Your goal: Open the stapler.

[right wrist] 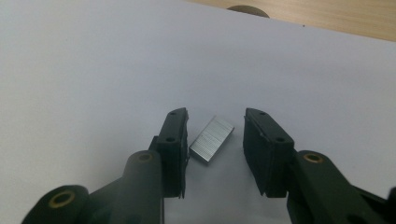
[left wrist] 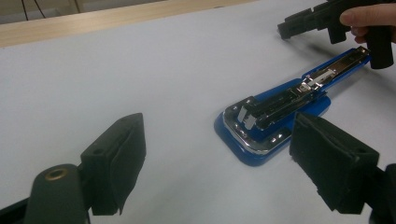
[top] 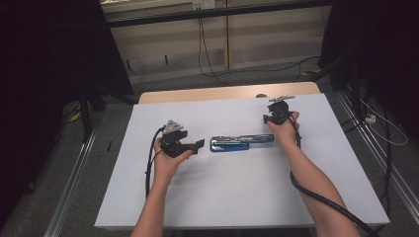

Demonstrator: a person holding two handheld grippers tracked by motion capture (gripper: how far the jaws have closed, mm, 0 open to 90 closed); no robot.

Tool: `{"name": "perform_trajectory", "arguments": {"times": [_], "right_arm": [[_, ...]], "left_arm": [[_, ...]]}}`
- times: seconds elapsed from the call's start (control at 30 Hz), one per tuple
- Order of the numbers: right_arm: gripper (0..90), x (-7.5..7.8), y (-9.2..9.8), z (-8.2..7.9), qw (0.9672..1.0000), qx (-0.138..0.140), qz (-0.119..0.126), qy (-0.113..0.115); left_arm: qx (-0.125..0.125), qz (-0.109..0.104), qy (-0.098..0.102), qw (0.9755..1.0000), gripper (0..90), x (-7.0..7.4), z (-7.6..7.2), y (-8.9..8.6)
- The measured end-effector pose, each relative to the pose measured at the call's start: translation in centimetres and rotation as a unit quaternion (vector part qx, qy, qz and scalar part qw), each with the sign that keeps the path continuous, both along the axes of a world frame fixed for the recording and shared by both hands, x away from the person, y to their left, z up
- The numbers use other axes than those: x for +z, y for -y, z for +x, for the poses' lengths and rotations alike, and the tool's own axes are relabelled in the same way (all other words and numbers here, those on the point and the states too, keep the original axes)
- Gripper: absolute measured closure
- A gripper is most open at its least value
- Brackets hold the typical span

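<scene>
On white table (top: 237,197), blue stapler (top: 241,141).

White-topped table (top: 237,197) with a light wood strip along its far edge (top: 227,93). Grey floor (top: 44,197) around it; metal rails (top: 74,182) run along both sides. Pale panelled wall (top: 267,37) behind, black cables (top: 205,54) hanging down it. Dark panels (top: 49,44) at left and right. Dim lighting.

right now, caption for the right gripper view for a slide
Open right gripper straddling a staple strip on the white table.
</scene>
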State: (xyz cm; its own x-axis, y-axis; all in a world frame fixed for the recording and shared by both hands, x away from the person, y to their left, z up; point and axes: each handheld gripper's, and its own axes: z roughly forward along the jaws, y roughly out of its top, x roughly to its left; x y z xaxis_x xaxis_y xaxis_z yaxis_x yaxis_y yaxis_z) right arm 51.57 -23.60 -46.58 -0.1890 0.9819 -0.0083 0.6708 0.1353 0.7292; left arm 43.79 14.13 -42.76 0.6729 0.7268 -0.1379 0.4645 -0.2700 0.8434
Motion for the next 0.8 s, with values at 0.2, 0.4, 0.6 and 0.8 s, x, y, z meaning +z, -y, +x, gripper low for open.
{"name": "perform_trajectory", "arguments": {"times": [0.2,0.4,0.6,0.8], "right_arm": [[66.3,-0.04,0.07,0.03,1.0,0.007,0.006,0.0],[78.3,-0.04,0.27,-0.14,0.9999,0.01,0.014,0.0],[77.2,-0.04,0.48,-0.05,0.9998,0.018,0.012,0.001],[78.4,-0.04,0.49,0.08,0.9996,0.024,0.011,-0.001]], "left_arm": [[0.0,0.001,0.001,1.0,18.8,-0.03,0.03,0.03],[0.002,-0.001,0.004,1.0,18.8,0.06,-0.02,0.0],[-0.001,0.002,0.003,1.0,18.8,0.04,-0.01,0.0],[0.0,0.002,0.003,1.0,18.7,0.07,-0.03,-0.04]]}}
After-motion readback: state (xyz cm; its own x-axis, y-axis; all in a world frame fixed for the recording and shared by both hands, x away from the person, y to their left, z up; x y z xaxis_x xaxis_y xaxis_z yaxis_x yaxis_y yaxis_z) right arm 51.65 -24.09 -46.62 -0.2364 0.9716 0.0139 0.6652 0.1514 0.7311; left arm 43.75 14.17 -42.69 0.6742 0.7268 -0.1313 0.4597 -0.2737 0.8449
